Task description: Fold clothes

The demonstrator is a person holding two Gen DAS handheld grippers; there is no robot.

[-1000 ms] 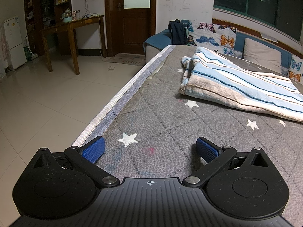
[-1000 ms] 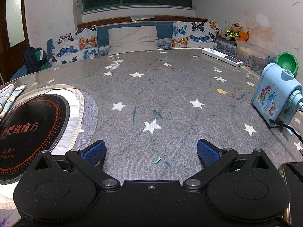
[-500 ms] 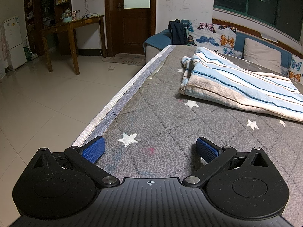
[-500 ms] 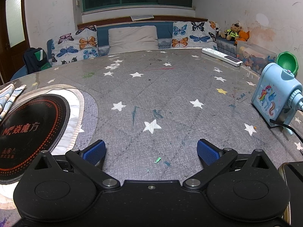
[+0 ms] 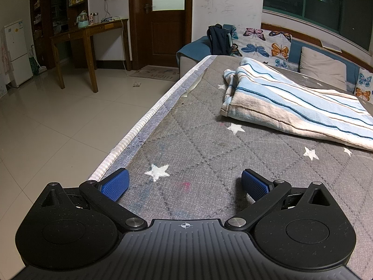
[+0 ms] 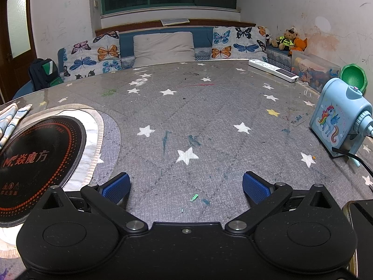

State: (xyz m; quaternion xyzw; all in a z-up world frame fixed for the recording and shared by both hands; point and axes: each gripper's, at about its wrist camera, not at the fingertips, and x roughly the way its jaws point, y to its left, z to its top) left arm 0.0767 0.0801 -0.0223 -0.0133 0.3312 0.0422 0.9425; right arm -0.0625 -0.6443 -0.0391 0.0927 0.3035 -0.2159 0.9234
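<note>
A striped blue, white and beige cloth [image 5: 291,102] lies loosely folded on the grey star-patterned table cover [image 5: 198,144], ahead and to the right in the left wrist view. My left gripper [image 5: 184,182] rests low over the table near its left edge, open, with nothing between its blue pads. A corner of the same cloth [image 6: 10,116] shows at the far left of the right wrist view. My right gripper [image 6: 186,184] is open over bare table cover, well apart from the cloth.
A round black induction plate [image 6: 35,161] sits at the left of the right wrist view. A blue unicorn sharpener [image 6: 338,121] with a cable, a white remote [image 6: 272,70] and a phone [image 6: 361,219] stand at the right. The table edge [image 5: 139,121] drops to tiled floor.
</note>
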